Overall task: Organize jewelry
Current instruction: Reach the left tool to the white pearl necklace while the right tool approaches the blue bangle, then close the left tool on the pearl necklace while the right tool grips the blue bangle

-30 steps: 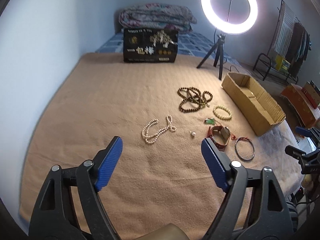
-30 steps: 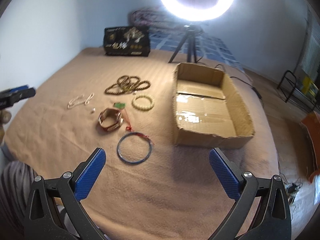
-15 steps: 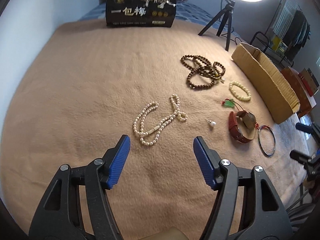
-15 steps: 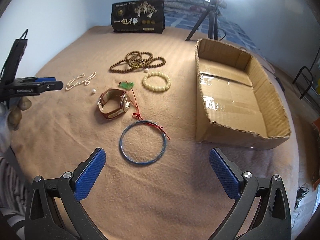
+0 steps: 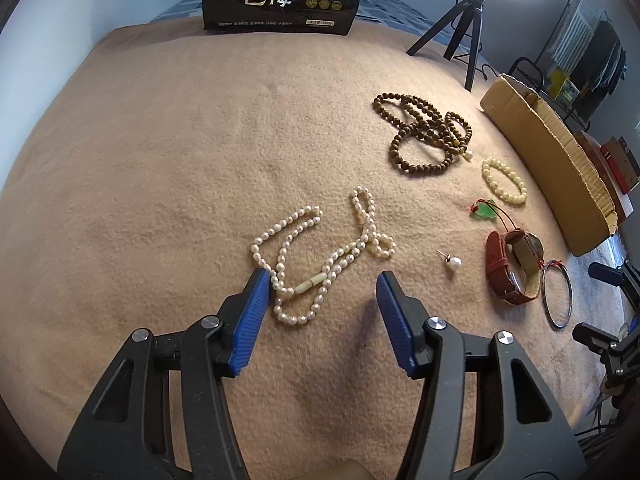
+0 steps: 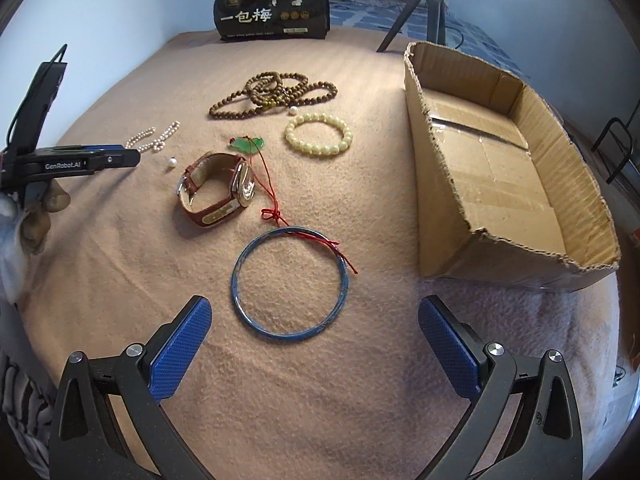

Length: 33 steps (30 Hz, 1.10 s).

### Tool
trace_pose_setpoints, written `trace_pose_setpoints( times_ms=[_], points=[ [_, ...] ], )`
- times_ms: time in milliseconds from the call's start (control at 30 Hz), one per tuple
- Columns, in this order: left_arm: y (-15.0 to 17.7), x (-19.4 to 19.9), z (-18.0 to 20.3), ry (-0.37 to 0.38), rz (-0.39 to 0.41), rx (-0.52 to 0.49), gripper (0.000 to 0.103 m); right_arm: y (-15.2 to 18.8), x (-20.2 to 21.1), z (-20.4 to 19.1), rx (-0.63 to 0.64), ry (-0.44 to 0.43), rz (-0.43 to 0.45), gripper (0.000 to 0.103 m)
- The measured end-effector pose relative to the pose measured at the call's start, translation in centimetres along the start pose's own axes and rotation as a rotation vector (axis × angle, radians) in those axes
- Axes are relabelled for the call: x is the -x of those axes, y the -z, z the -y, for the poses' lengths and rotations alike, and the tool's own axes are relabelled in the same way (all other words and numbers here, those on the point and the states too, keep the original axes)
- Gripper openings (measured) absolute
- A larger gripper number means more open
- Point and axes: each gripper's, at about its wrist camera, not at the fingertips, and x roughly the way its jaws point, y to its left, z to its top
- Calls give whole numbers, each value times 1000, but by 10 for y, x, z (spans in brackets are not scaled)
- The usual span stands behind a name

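Tan blanket (image 5: pixel 160 168) covers bed, cardboard box (image 6: pixel 500 168) at right edge; both grippers' jaws spread, empty

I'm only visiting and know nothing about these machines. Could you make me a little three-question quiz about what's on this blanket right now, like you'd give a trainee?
1. True or false: the cardboard box already holds some jewelry.
2. Which piece lies nearest the left tongs? A) the pearl necklace B) the brown bead strand C) the watch
3. Fill in: the blue bangle, lying just ahead of the open right tongs, has a ____ thread tied to it.

Key: 1. False; only its bare taped bottom shows. 2. A; the necklace's near loop lies between the open tongs. 3. Red.
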Motion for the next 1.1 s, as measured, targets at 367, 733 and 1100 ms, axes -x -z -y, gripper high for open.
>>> trace_pose_setpoints(
  times_ms=[367, 733, 1100],
  points=[
    [-4, -9, 6, -19, 11, -40, 29, -5, -23, -11, 21, 2, -53, 103],
    [-5, -10, 7, 14, 26, -24, 18, -5, -29, -14, 49, 27, -64, 91],
    [-3, 4, 15, 33, 54, -4, 17, -6, -12, -5, 13, -13, -40, 70]
  ],
)
